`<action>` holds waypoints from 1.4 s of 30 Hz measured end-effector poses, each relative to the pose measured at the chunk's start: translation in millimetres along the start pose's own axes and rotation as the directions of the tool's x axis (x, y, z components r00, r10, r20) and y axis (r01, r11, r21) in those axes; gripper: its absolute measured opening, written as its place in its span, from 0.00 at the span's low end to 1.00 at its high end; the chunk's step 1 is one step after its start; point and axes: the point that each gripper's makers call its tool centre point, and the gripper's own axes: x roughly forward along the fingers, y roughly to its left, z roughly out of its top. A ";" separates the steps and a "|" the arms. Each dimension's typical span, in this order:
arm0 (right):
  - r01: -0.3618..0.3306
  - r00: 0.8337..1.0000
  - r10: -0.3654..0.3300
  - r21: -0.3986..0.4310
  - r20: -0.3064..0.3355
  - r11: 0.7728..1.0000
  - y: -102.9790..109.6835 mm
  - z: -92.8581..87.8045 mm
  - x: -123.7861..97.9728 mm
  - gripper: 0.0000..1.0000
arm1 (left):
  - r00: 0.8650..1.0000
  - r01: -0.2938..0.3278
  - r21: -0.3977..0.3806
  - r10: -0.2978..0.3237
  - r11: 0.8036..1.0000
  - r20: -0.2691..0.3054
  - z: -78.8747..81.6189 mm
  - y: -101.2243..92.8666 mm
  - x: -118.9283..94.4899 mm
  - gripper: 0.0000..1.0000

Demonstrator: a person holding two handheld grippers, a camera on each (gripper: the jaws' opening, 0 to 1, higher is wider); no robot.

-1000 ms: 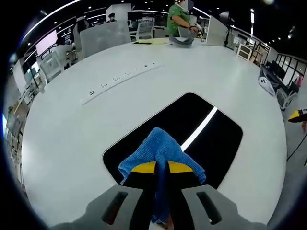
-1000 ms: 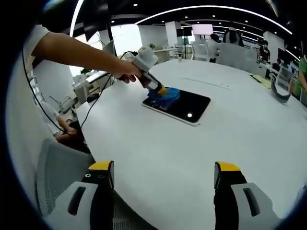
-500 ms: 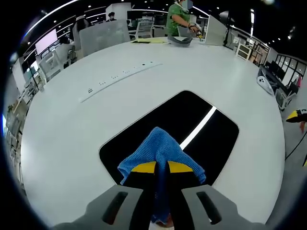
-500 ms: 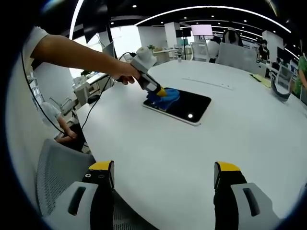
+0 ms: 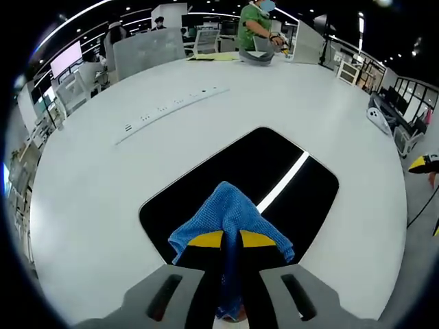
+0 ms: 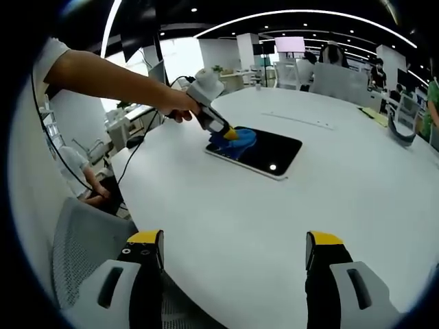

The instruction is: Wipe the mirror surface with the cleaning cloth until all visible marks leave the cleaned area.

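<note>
A dark rectangular mirror [image 5: 274,171] lies flat on the round white table [image 5: 103,199] and reflects a bright ceiling strip. My left gripper [image 5: 230,240] is shut on a blue cleaning cloth [image 5: 230,212], which rests on the mirror's near end. From the right gripper view, the mirror [image 6: 264,151] sits far ahead with the cloth [image 6: 234,140] pressed on its left end by the left gripper [image 6: 230,132], held by a person's bare arm. My right gripper [image 6: 233,250] hovers open over the near table edge, nothing between its yellow-tipped fingers.
A long strip with sockets [image 5: 171,106] is set in the table beyond the mirror. A person in green [image 5: 257,24] stands at the far edge by a grey object [image 5: 259,58]. Chairs and desks ring the table; a grey mesh chair [image 6: 86,240] stands below its near edge.
The left gripper with the cloth has slid slightly back toward the mirror's near end. The right gripper has stayed put.
</note>
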 end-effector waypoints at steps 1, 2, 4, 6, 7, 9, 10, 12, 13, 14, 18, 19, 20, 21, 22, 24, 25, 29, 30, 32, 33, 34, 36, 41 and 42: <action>-0.001 1.000 0.001 0.001 -0.002 1.000 0.1 -0.6 0.0 0.84 | 1.000 0.000 0.001 0.000 1.000 0.000 -0.5 -0.5 -0.4 0.05; -0.001 1.000 0.001 -0.001 -0.003 1.000 0.2 -0.7 0.0 0.84 | 1.000 0.000 0.000 0.000 1.000 0.000 -0.7 -0.8 -0.6 0.05; -0.003 1.000 0.003 -0.001 -0.001 1.000 0.9 -0.2 -0.2 0.84 | 1.000 0.002 -0.002 -0.002 1.000 -0.002 -1.5 -1.5 -0.8 0.05; -0.004 1.000 0.004 -0.002 -0.002 1.000 1.0 -0.3 -0.3 0.84 | 1.000 0.004 -0.001 -0.004 1.000 -0.003 -2.0 -2.2 -1.3 0.05; -0.005 1.000 0.005 -0.003 -0.004 1.000 1.2 -0.6 -0.4 0.84 | 1.000 0.007 -0.004 -0.007 1.000 -0.005 -2.3 -2.5 -1.5 0.05; -0.005 1.000 0.005 -0.007 -0.003 1.000 0.7 -0.4 -0.8 0.84 | 1.000 0.009 -0.006 -0.009 1.000 -0.008 -2.9 -3.0 -1.8 0.05; -0.004 1.000 0.004 -0.006 -0.001 1.000 0.6 0.0 -1.4 0.84 | 1.000 0.009 -0.004 -0.009 1.000 -0.009 -3.3 -3.5 -2.0 0.05; -0.003 1.000 0.003 -0.003 -0.001 1.000 -0.1 -0.2 -2.2 0.84 | 1.000 0.011 -0.006 -0.011 1.000 -0.009 -4.3 -4.8 -2.7 0.05; -0.003 1.000 0.003 -0.006 -0.001 1.000 -0.3 -0.2 -2.4 0.84 | 1.000 0.012 -0.007 -0.012 1.000 -0.009 -5.0 -5.6 -3.2 0.05; -0.003 1.000 0.003 -0.006 -0.002 1.000 -0.3 -0.6 -2.9 0.84 | 1.000 0.013 -0.010 -0.013 1.000 -0.010 -5.5 -6.3 -3.6 0.05; -0.001 1.000 0.001 -0.005 0.002 1.000 -1.2 -0.5 -4.2 0.84 | 1.000 0.017 -0.008 -0.017 1.000 -0.013 -8.0 -9.9 -5.3 0.05; -0.002 1.000 0.002 -0.003 0.002 1.000 -1.2 -0.4 -4.5 0.84 | 1.000 0.018 -0.011 -0.018 1.000 -0.012 -8.6 -10.6 -5.7 0.05; -0.001 1.000 0.001 -0.006 0.002 1.000 -1.5 -0.2 -4.7 0.84 | 1.000 0.019 -0.012 -0.019 1.000 -0.012 -8.8 -10.9 -5.8 0.05; -0.001 1.000 0.001 -0.008 0.002 1.000 -1.0 0.0 -5.0 0.84 | 1.000 0.019 -0.013 -0.020 1.000 -0.012 -9.0 -11.2 -5.8 0.05; -0.002 1.000 0.002 -0.008 0.002 1.000 -0.8 0.0 -5.1 0.84 | 1.000 0.020 -0.014 -0.020 1.000 -0.013 -9.4 -11.6 -6.0 0.05; -0.002 1.000 0.002 -0.009 0.004 1.000 -0.4 0.4 -5.3 0.84 | 1.000 0.021 -0.013 -0.021 1.000 -0.014 -10.2 -12.9 -6.8 0.05; -0.002 1.000 0.002 -0.009 0.003 1.000 -0.3 0.4 -5.4 0.84 | 1.000 0.021 -0.014 -0.022 1.000 -0.015 -10.5 -13.4 -7.1 0.05; -0.004 1.000 0.004 -0.011 0.006 1.000 0.0 1.0 -5.5 0.84 | 1.000 0.022 -0.009 -0.022 1.000 -0.017 -13.1 -16.9 -9.1 0.05; -0.004 1.000 0.004 -0.011 0.006 1.000 0.1 1.0 -5.4 0.84 | 1.000 0.023 -0.010 -0.024 1.000 -0.016 -13.9 -17.6 -9.7 0.05; -0.006 1.000 0.006 -0.013 0.006 1.000 0.5 0.9 -5.4 0.84 | 1.000 0.024 -0.014 -0.024 1.000 -0.014 -14.9 -18.4 -10.3 0.05; -0.006 1.000 0.006 -0.013 0.005 1.000 0.6 0.8 -5.4 0.84 | 1.000 0.024 -0.016 -0.024 1.000 -0.013 -15.2 -18.6 -10.5 0.05; -0.006 1.000 0.006 -0.013 0.005 1.000 0.5 0.6 -5.4 0.84 | 1.000 0.024 -0.019 -0.024 1.000 -0.013 -15.5 -19.0 -10.8 0.05; -0.009 1.000 0.009 -0.014 0.007 1.000 1.0 0.8 -5.3 0.84 | 1.000 0.024 -0.020 -0.024 1.000 -0.011 -16.3 -19.7 -11.2 0.05; -0.012 1.000 0.012 -0.017 0.009 1.000 1.1 1.8 -5.4 0.84 | 1.000 0.024 -0.024 -0.024 0.999 -0.011 -17.9 -21.0 -11.9 0.05; -0.012 1.000 0.013 -0.017 0.009 1.000 0.9 1.9 -5.3 0.84 | 1.000 0.024 -0.025 -0.024 0.999 -0.012 -18.2 -21.5 -12.1 0.05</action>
